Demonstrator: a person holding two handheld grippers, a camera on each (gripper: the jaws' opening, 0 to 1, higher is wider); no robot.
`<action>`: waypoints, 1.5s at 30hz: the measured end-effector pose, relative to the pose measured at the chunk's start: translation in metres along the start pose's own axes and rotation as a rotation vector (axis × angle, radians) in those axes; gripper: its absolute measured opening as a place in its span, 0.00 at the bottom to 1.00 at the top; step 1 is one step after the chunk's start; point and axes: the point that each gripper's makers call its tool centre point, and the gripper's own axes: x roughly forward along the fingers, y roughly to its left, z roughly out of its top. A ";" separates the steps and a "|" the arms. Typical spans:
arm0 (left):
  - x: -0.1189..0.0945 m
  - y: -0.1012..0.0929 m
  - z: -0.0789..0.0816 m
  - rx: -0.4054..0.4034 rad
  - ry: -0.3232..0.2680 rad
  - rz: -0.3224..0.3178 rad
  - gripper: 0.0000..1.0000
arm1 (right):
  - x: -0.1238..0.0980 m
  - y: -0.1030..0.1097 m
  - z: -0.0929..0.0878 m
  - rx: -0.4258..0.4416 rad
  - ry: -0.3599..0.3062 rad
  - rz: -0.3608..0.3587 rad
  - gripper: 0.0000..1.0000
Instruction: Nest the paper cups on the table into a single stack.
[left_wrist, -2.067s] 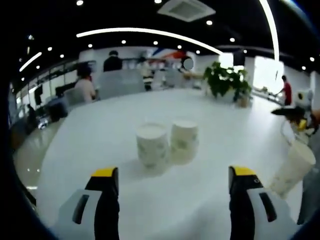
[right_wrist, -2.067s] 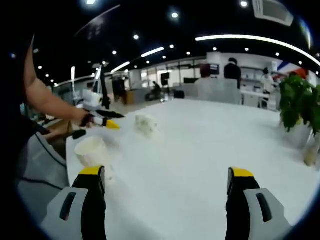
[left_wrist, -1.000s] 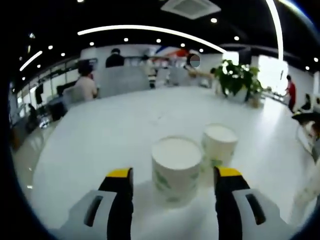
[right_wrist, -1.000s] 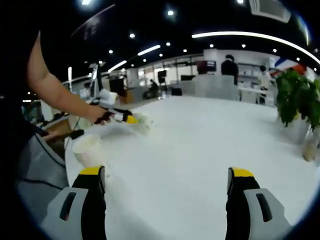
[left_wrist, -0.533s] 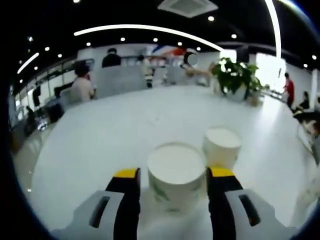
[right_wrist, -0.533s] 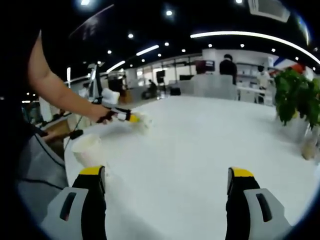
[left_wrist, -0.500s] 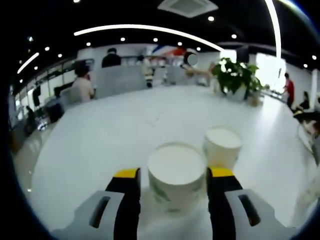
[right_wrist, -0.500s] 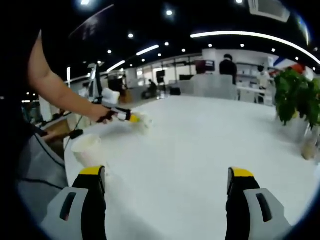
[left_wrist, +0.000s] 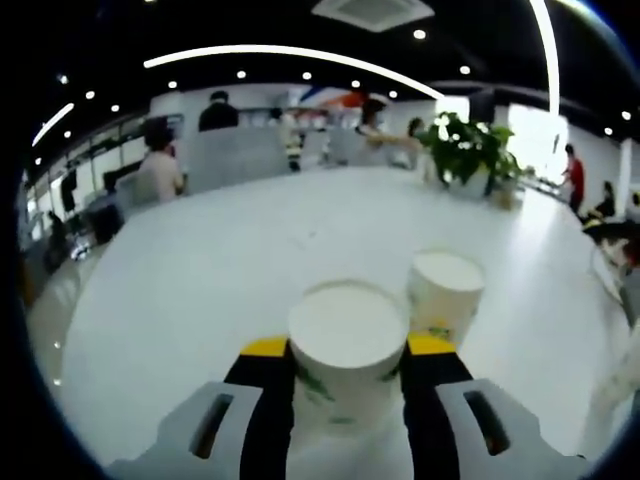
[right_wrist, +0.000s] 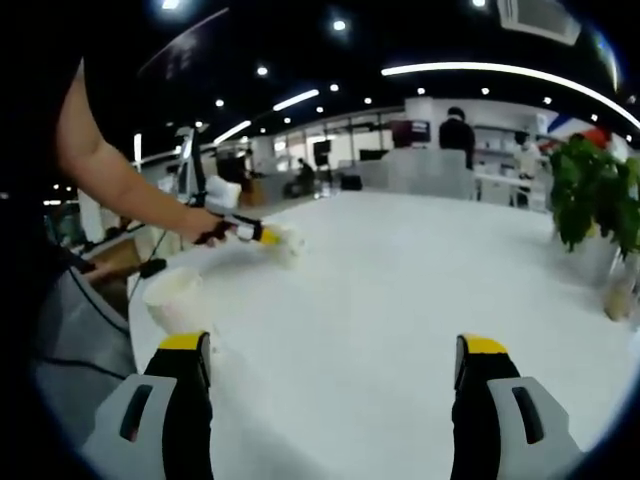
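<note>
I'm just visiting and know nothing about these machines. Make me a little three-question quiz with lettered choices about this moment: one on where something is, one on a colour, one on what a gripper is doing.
1. Where does the second paper cup stand, seen from the left gripper view?
A. Behind and to the right of the nearest cup
B. Stacked inside the nearest cup
C. On the floor

2. What colour are the jaw tips of the right gripper?
A. Red
B. Yellow
C. Green

3. What is the left gripper doing?
A. Its jaws are closed on the nearest paper cup
B. It holds a plant
C. It lies flat on the table

Answers:
1 A: it stands apart, further back.
2 B: yellow caps top both black jaws.
3 A: both jaws press the cup's sides.
</note>
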 end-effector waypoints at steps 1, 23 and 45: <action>0.000 0.000 0.000 0.001 -0.001 0.001 0.40 | 0.000 0.001 0.001 -0.001 0.000 0.001 1.00; -0.010 0.008 0.020 -0.002 -0.008 0.005 0.39 | 0.001 0.003 0.005 -0.008 -0.002 0.006 1.00; -0.024 0.017 0.054 0.006 -0.021 0.007 0.39 | 0.002 0.005 0.013 -0.027 -0.002 0.015 1.00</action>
